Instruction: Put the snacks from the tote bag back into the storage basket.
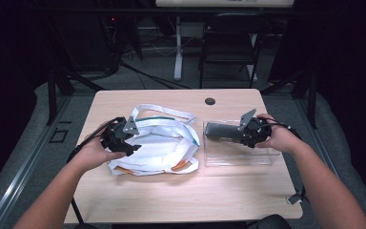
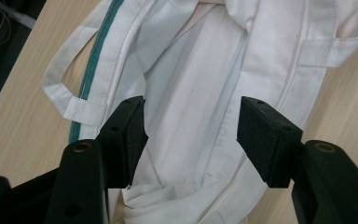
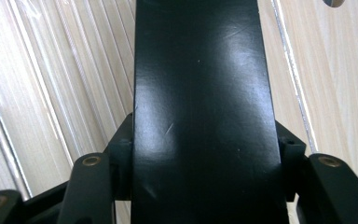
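A white cloth tote bag [image 1: 164, 143] with a green-trimmed rim and long handles lies flat on the left half of the table. My left gripper [image 1: 132, 143] rests at the bag's left end, open. In the left gripper view its jaws [image 2: 191, 135] stand wide apart over the bag's white lining [image 2: 200, 70], holding nothing. My right gripper [image 1: 245, 135] is shut on a dark, glossy, oblong case [image 1: 220, 131], held low over a clear plastic tray [image 1: 238, 160]. In the right gripper view the case [image 3: 205, 93] runs straight up between the jaws, above the ridged tray floor [image 3: 51, 70].
A round cable hole [image 1: 210, 101] sits at the table's far middle. A folding chair [image 1: 228, 43] and a desk leg [image 1: 177, 47] stand beyond the table. Bare wood lies along the near edge [image 1: 186, 200].
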`<state>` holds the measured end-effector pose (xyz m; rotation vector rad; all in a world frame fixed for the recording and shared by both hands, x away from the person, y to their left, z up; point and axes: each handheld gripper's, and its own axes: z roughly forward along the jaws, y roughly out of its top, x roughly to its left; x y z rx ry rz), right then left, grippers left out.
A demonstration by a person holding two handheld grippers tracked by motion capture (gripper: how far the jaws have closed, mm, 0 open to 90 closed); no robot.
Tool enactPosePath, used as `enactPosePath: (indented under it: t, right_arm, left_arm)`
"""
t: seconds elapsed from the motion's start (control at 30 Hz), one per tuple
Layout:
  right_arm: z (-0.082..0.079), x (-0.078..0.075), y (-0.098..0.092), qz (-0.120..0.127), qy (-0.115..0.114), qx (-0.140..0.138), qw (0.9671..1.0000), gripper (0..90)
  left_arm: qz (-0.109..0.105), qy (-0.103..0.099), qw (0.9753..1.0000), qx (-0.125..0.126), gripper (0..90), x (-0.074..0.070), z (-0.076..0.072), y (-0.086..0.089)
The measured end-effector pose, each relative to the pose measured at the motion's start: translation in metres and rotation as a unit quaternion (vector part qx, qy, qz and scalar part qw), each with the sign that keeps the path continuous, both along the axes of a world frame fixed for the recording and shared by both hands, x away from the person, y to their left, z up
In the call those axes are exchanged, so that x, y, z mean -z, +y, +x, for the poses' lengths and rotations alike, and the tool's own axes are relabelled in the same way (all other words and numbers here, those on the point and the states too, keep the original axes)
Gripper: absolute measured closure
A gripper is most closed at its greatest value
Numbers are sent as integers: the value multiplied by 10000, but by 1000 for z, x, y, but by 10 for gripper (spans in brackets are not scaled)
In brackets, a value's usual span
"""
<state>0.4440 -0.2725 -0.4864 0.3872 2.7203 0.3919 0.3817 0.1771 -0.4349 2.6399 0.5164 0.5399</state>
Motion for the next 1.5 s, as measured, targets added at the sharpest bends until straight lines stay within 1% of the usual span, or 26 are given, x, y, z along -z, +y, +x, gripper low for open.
enactPosePath:
  t: [0.03, 0.07, 0.1, 0.2, 0.27, 0.3, 0.37, 0.4, 0.47, 0.53, 0.6, 0.7, 0.73, 0.8, 0.83, 0.87, 0.97, 1.0, 1.03, 1.07, 1.1, 1.17, 1.2, 1.23, 1.43, 1.5]
  right_arm:
    - [0, 2, 0, 67, 6, 0, 10000, 420]
    - [1, 2, 0, 6, 7, -15, 10000, 420]
    - [1, 3, -1, 33, 39, -19, 10000, 420]
    - [1, 5, 0, 9, 27, -21, 10000, 420]
    - [2, 5, 0, -52, 43, -36, 10000, 420]
    - [1, 7, 0, 52, 46, -16, 10000, 420]
    - [2, 8, 1, 2, 55, -45, 10000, 420]
    - [1, 10, 2, 77, 63, -24, 9999, 420]
    - [1, 10, 3, -36, 62, -50, 10000, 419]
    - [2, 13, 4, 46, 102, -54, 9999, 417]
    - [3, 14, 5, -43, 112, -94, 9999, 416]
    - [4, 16, 5, -64, 130, -51, 9999, 413]
    - [5, 17, 4, -1, 155, -45, 9999, 412]
    - [5, 19, 4, 11, 144, -18, 9999, 412]
    - [5, 19, 4, -19, 142, -20, 9999, 411]
    - [6, 19, 5, -110, 141, -43, 9998, 409]
    - [7, 20, 5, -152, 108, -6, 9998, 404]
    - [7, 20, 5, -142, 128, 2, 9998, 403]
    - [8, 21, 5, -68, 149, 29, 9999, 401]
    - [8, 21, 5, -140, 137, 25, 9998, 400]
    - [9, 22, 4, -150, 153, 28, 9998, 397]
    - [10, 23, 5, -137, 138, 96, 9998, 391]
    - [10, 25, 4, -71, 118, 122, 9998, 389]
    - [12, 23, 5, -220, 151, 90, 9996, 387]
    - [14, 26, 4, -194, 131, 141, 9996, 377]
    - [15, 26, 4, -248, 132, 170, 9995, 375]
  left_arm:
    - [3, -3, 10000, 0, 417, 0, 0, 0]
    - [-4, -6, 10000, -2, 417, 1, 0, 0]
    - [-7, -4, 10000, -6, 417, 1, 0, 1]
    - [-7, -5, 10000, -13, 418, 1, 1, 1]
    - [-4, -1, 10000, -15, 417, 2, 1, 1]
    - [-11, -3, 10000, -7, 417, 2, 1, 1]
    - [-14, -6, 10000, -4, 418, 2, 1, 1]
    - [-8, -2, 10000, -8, 418, 2, 1, 1]
    - [-4, -6, 10000, -5, 418, 2, 1, 1]
    - [-9, -6, 10000, -4, 418, 2, 1, 1]
    - [-6, -24, 10000, -6, 418, 2, 1, 1]
    - [-5, -16, 10000, -4, 417, 4, 1, 2]
    - [-9, -19, 10000, -5, 417, 4, 1, 2]
    - [7, 3, 10000, -12, 417, 5, 1, 2]
    - [-2, 4, 10000, -22, 418, 6, 1, 2]
    - [-10, -13, 10000, -23, 417, 6, 1, 2]
    - [-5, -12, 10000, -15, 418, 6, 1, 2]
    - [-7, -15, 10000, -12, 417, 6, 1, 3]
    - [-5, -10, 10000, -9, 417, 5, 1, 3]
    - [-17, -13, 10000, -9, 417, 5, 1, 3]
    - [-23, -20, 10000, -17, 418, 5, 1, 3]
    - [-35, -21, 10000, -19, 418, 5, 1, 2]
    - [-40, -21, 10000, -18, 418, 5, 1, 2]
    - [-37, -25, 10000, -19, 418, 6, 1, 1]
    - [-22, -20, 10000, -19, 417, 7, 1, 1]
    - [-30, -16, 10000, -8, 417, 7, 0, 2]
